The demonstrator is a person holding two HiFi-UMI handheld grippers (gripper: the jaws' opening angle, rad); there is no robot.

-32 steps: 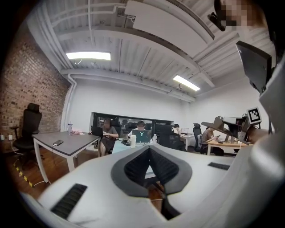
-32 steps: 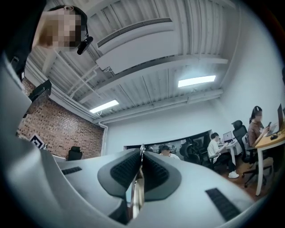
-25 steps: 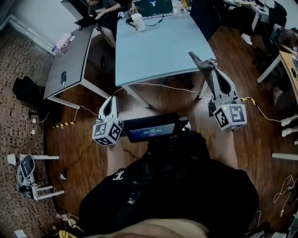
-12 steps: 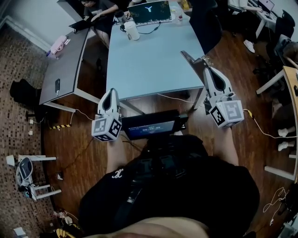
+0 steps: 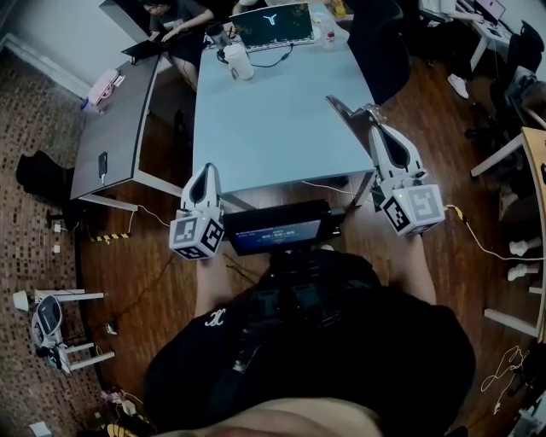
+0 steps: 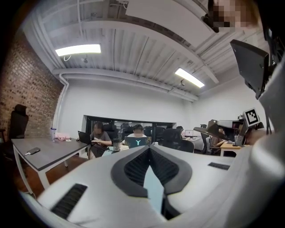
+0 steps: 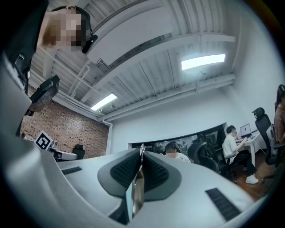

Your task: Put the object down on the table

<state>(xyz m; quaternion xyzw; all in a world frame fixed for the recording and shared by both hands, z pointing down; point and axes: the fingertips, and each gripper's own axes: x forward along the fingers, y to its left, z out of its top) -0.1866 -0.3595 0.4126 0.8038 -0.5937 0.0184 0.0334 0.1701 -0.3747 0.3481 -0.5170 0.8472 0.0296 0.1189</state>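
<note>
My right gripper (image 5: 373,128) is shut on a thin dark flat piece (image 5: 345,109) that sticks out past its tips, up and to the left, over the right front corner of the light blue table (image 5: 281,111). In the right gripper view the piece (image 7: 136,187) shows edge-on, clamped between the pads, with my right gripper (image 7: 141,153) pointing level into the room. My left gripper (image 5: 205,169) hangs at the table's front edge, shut with nothing held. In the left gripper view my left gripper (image 6: 149,149) has its tips together, and the flat piece (image 6: 218,130) shows at the right.
At the table's far end stand a laptop (image 5: 271,15) and a white cup (image 5: 236,61). A grey desk (image 5: 119,128) with a phone (image 5: 102,162) adjoins on the left, where a person works. A black chair (image 5: 380,43) stands to the right. Cables cross the floor (image 5: 478,239).
The blue table has come nearer. Both grippers now reach its front edge, with the right one still holding the flat piece over the corner.
</note>
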